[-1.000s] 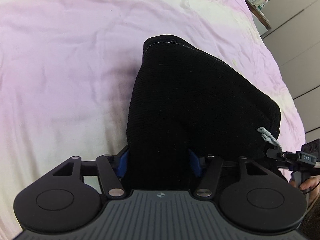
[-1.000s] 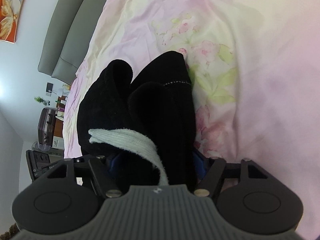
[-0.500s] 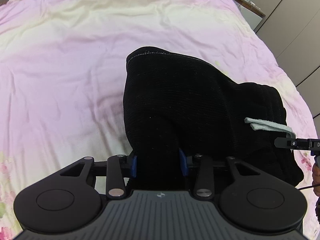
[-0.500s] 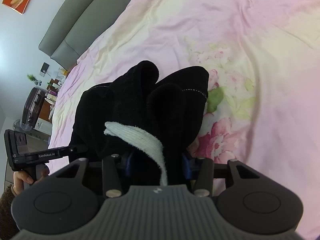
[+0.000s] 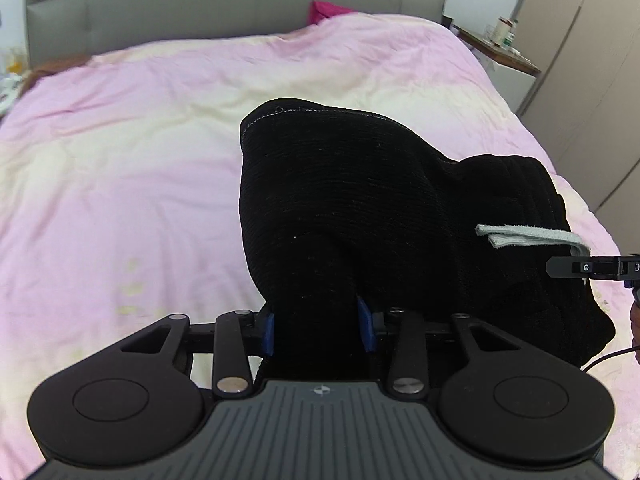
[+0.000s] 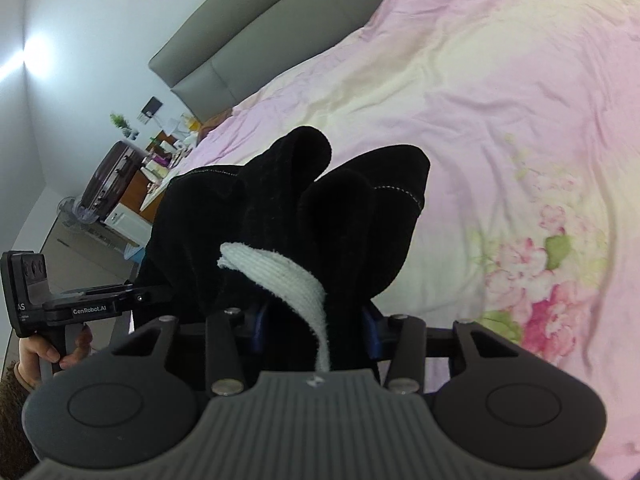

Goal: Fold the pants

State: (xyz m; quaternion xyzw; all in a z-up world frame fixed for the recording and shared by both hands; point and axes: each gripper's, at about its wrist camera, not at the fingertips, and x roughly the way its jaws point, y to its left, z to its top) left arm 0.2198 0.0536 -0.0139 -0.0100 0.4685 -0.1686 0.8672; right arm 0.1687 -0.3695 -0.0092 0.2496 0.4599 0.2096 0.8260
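Note:
The black ribbed pants (image 5: 360,208) hang bunched between my two grippers above the pink bed. My left gripper (image 5: 318,330) is shut on a thick fold of the pants. My right gripper (image 6: 316,332) is shut on another bunch of the pants (image 6: 320,208), with the white drawstring (image 6: 288,272) draped over it. The drawstring also shows in the left wrist view (image 5: 532,236), next to the tip of the right gripper at the right edge. The left gripper's body shows at the left of the right wrist view (image 6: 80,308). The fingertips are buried in cloth.
The pink floral bedspread (image 5: 120,160) fills the space below. A grey headboard (image 5: 200,4) stands at the far end. A nightstand with bottles (image 5: 504,44) and wardrobe doors are at the right. A suitcase (image 6: 108,176) and a cluttered desk stand beside the bed.
Both grippers have lifted and tilted up with the pants held; the headboard and room now show. The pants hang higher off the bed.

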